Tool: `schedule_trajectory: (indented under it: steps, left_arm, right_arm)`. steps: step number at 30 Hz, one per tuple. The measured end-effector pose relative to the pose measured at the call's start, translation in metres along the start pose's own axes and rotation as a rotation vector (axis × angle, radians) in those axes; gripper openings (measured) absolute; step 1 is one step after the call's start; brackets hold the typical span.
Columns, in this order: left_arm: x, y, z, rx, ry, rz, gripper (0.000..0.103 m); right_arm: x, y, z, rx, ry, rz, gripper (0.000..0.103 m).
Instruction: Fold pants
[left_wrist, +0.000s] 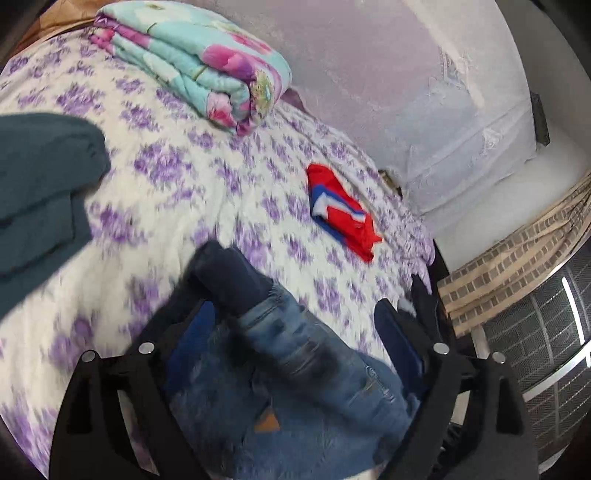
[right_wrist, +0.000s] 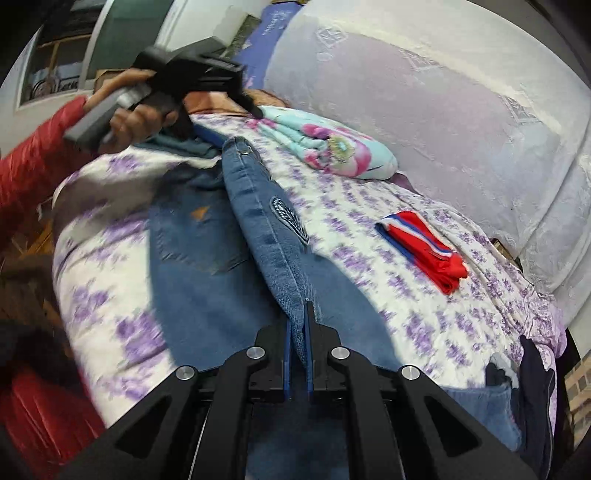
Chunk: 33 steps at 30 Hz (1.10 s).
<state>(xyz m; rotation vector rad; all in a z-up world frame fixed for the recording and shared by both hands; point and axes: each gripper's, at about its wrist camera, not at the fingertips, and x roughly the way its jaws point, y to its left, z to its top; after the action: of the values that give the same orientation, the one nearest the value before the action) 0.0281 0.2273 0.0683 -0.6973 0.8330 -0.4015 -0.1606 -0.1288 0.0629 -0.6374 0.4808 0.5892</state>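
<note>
jeans (right_wrist: 207, 258) lie spread on the bedspread (right_wrist: 388, 266), white with purple flowers, and every place below is given from them. one fold of denim rises off the flat part as a ridge and runs into the right gripper (right_wrist: 300, 332), whose jaws are pressed together on that fold, the cloth pinched between the blue pads. the left gripper (left_wrist: 295, 325) stands over the jeans with its jaws wide apart; denim shows between the fingers, but the pads do not press on it. in the right wrist view the same left gripper (right_wrist: 207, 77) appears beyond the far end of the jeans, held by a hand (right_wrist: 136, 118) coming out of a red sleeve (right_wrist: 33, 162). a folded quilt (right_wrist: 332, 147), turquoise with pink flowers, lies beyond the jeans towards the wall, apart from them. a folded red cloth (right_wrist: 428, 247) with blue and white stripes lies on the bedspread to the side of the jeans, well apart. a dark teal garment (left_wrist: 40, 177) lies on the other side of the jeans. a lace-covered surface (right_wrist: 461, 110) rises behind the bed, beyond the quilt. much of both views is blurred.
</note>
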Motion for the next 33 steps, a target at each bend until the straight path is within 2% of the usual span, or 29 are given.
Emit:
schedule_trajectory:
  steps: [4,6,8,10,14,17,18,20,22,24,26,27,29,31,33]
  left_arm:
    - [0.013,-0.002,-0.019,0.025,0.009,0.1,0.084]
    - [0.018,0.004,-0.024,0.01,0.011,0.117,0.065]
    - [0.018,0.01,-0.027,-0.008,0.008,0.114,0.05]
    - [0.009,0.004,-0.031,0.02,-0.012,0.113,0.037]
    - [-0.023,-0.024,-0.042,0.133,-0.091,0.12,0.036]
    - [-0.047,-0.049,-0.048,0.259,-0.199,0.076,0.036]
    - [-0.049,-0.055,-0.048,0.297,-0.218,0.062,0.036]
    - [-0.04,-0.057,-0.048,0.339,-0.205,0.088,0.036]
    - [-0.028,-0.046,-0.051,0.314,-0.164,0.149,0.036]
    - [-0.023,-0.018,-0.064,0.27,-0.12,0.21,0.031]
    - [-0.023,0.013,-0.077,0.217,-0.078,0.23,0.031]
    - [-0.022,0.032,-0.084,0.169,-0.046,0.215,0.029]
    - [-0.03,0.06,-0.095,0.093,-0.064,0.083,0.027]
    - [-0.035,0.062,-0.096,0.063,-0.066,0.07,0.027]
    - [-0.042,0.051,-0.097,0.062,-0.088,0.102,0.029]
  right_arm:
    - [-0.001,0.014,-0.017,0.002,0.006,-0.002,0.006]
    - [-0.004,0.014,-0.02,0.021,-0.003,-0.001,0.007]
    - [-0.009,0.013,-0.02,0.031,-0.016,-0.005,0.007]
    - [-0.015,0.013,-0.017,0.029,-0.031,-0.019,0.007]
    - [-0.033,0.012,-0.016,0.035,-0.068,-0.039,0.007]
    - [-0.037,0.019,-0.024,0.023,-0.064,-0.035,0.007]
    - [-0.034,0.022,-0.029,0.021,-0.053,-0.025,0.007]
    - [-0.027,0.027,-0.035,0.023,-0.036,-0.016,0.007]
    - [-0.016,0.032,-0.041,0.029,-0.014,-0.008,0.007]
    - [-0.011,0.035,-0.045,0.038,-0.008,0.0,0.007]
    - [-0.006,0.037,-0.05,0.045,0.001,0.018,0.008]
    - [-0.004,0.038,-0.052,0.043,0.009,0.027,0.008]
    - [-0.001,0.044,-0.056,0.014,0.021,0.018,0.008]
    - [0.0,0.049,-0.058,-0.018,0.022,-0.002,0.008]
    - [0.002,0.051,-0.059,-0.031,0.028,-0.01,0.01]
